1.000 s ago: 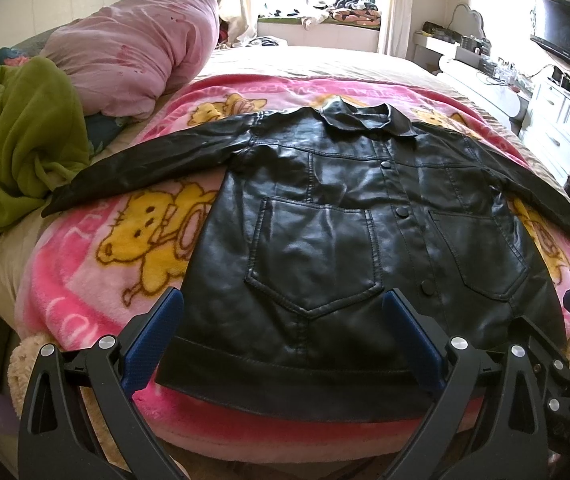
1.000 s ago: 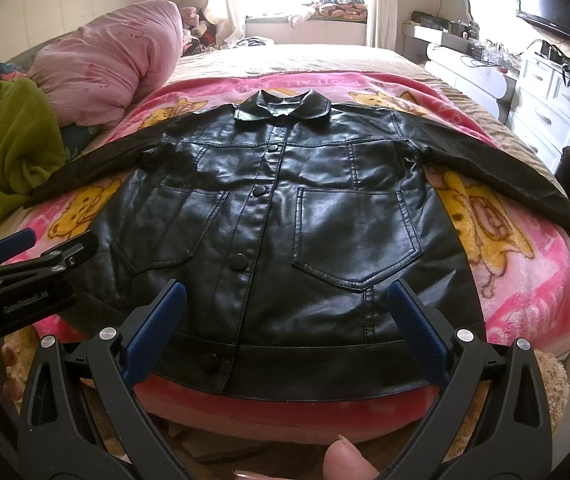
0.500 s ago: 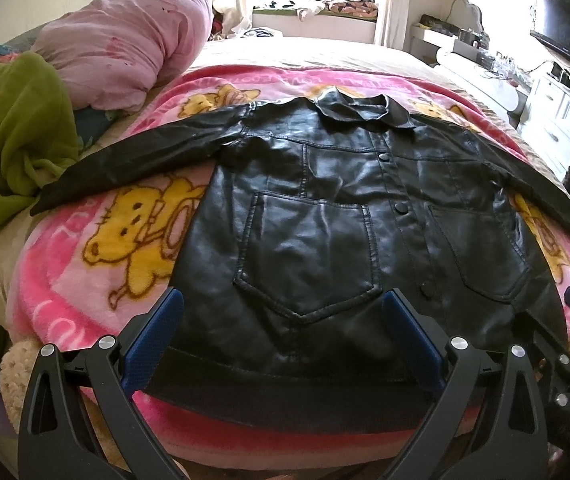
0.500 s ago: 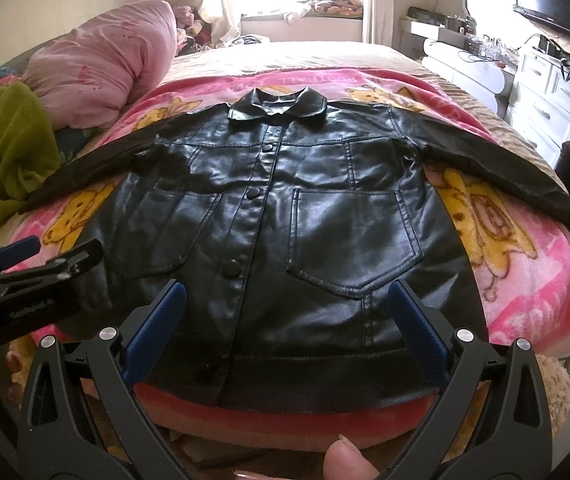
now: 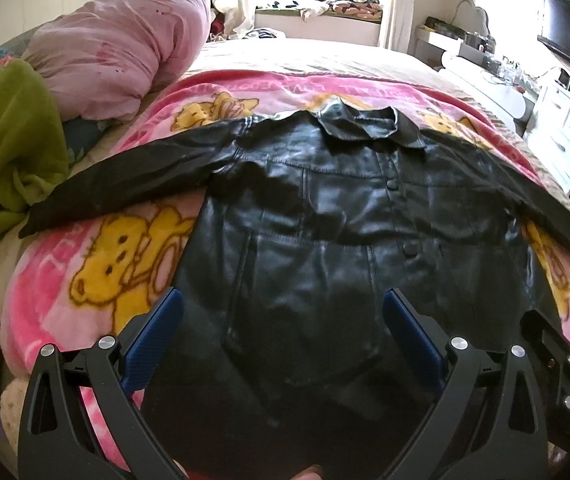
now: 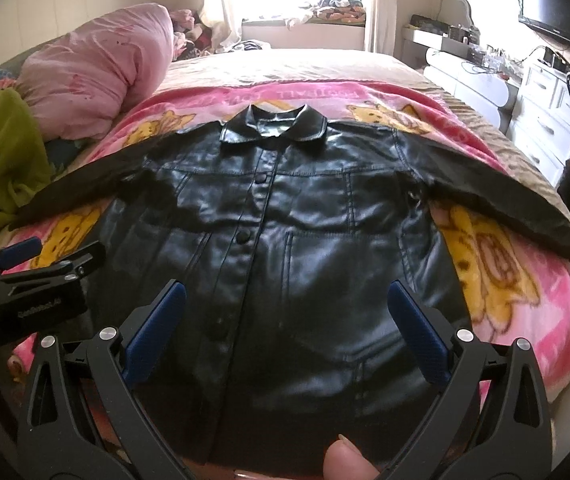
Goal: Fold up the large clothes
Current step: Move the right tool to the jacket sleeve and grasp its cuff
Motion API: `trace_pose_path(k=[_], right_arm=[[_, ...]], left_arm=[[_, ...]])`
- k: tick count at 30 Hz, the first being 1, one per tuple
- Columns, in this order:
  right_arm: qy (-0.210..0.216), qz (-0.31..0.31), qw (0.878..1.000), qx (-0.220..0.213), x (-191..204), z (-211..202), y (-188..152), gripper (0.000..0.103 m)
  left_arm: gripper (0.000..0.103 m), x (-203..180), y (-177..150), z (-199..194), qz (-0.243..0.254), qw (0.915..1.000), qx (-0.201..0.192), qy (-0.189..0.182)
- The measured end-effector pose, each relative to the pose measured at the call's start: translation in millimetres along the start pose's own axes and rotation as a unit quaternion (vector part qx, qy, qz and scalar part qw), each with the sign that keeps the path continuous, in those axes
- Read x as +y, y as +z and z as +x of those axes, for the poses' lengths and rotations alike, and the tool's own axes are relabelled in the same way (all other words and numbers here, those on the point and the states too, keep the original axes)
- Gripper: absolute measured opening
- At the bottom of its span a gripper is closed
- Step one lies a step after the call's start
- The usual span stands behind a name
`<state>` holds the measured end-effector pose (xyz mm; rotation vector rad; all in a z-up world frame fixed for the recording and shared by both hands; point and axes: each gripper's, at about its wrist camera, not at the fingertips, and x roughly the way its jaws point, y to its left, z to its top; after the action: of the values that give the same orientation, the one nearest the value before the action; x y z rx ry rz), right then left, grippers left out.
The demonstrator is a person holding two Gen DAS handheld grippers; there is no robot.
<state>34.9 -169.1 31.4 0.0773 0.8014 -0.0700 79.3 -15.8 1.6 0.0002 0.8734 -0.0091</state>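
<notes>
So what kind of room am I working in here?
Almost certainly a home bedroom: the black jacket lies on a bed with a pink cartoon blanket, a pink duvet bundle beside it, and a white dresser under a wall-mounted TV.

Your left gripper (image 5: 283,332) was spread wide, its blue-padded fingers (image 5: 153,340) reaching up from 7 and 5 o'clock in its own wrist view, nothing between them. Your right gripper (image 6: 285,328) stood just as wide, its fingers (image 6: 419,340) parted and empty. Your fingertip (image 6: 347,462) showed at 6 o'clock in the right wrist view. Each gripper appeared in the other's view: the left at 9 o'clock, the right at 4 o'clock, side by side and apart.
</notes>
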Motion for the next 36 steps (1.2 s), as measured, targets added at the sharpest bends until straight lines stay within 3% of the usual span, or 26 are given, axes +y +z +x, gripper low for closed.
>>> trace_pose_path(k=[21, 28, 36], right_arm=[[-0.032, 0.015, 0.999, -0.014, -44, 52, 94, 0.095], [-0.041, 0.053, 0.998, -0.010, -82, 74, 120, 0.095], [-0.067, 0.106, 0.992, 0.005, -140, 98, 120, 0.095]], left_arm=[[0.099, -48, 82, 59, 0.041, 0.9992, -0.001, 0.005], [0.099, -79, 105, 80, 0.057, 0.9982, 0.001, -0.018], [0.099, -117, 127, 111, 0.071, 0.9970, 0.007, -0.031]])
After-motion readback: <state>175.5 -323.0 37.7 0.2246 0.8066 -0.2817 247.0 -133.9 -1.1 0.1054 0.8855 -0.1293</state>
